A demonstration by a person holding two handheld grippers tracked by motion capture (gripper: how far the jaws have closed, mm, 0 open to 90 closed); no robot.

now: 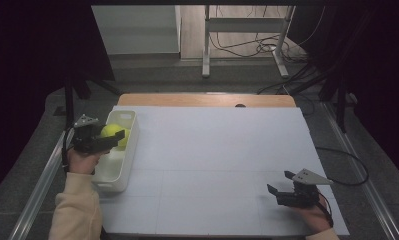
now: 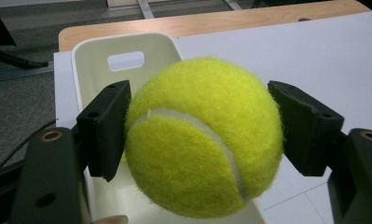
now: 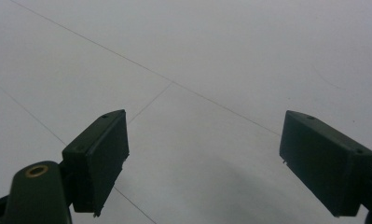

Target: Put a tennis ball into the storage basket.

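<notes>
Left gripper (image 1: 118, 138) pinching a yellow tennis ball (image 2: 203, 137) between both jaws, held over the white bin (image 1: 128, 150) at the table's left edge, right gripper (image 1: 281, 183) spread wide with nothing in it, near the front right corner, big bare white table top (image 1: 212, 150) between them

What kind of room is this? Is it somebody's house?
Probably not a house; more likely a lab or workshop. A person holds a gripper with a tennis ball over a white bin, and loose cables lie on the floor behind the table.
</notes>
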